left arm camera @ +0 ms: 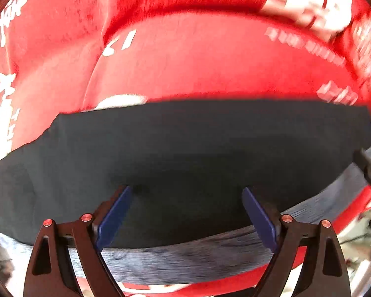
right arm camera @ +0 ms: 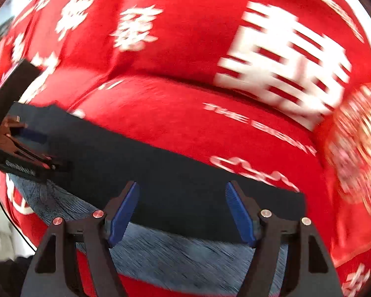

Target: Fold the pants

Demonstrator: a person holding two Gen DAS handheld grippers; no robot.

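Observation:
Dark navy pants (left arm camera: 185,148) lie folded flat across a red cloth, with a grey ribbed band (left arm camera: 180,259) along their near edge. My left gripper (left arm camera: 186,193) is open, fingers spread above the pants' near half, holding nothing. In the right wrist view the pants (right arm camera: 175,193) run from upper left to lower right, with the grey band (right arm camera: 185,255) nearest me. My right gripper (right arm camera: 181,188) is open over the pants' right end, empty. The left gripper (right arm camera: 24,148) shows at the far left of that view; the right gripper (left arm camera: 369,165) shows at the right edge of the left wrist view.
A red cloth with white characters (left arm camera: 197,61) covers the surface under the pants and bulges in soft folds behind them (right arm camera: 185,49). Pale clutter (left arm camera: 358,242) shows past the cloth's near right edge. Both views are blurred by motion.

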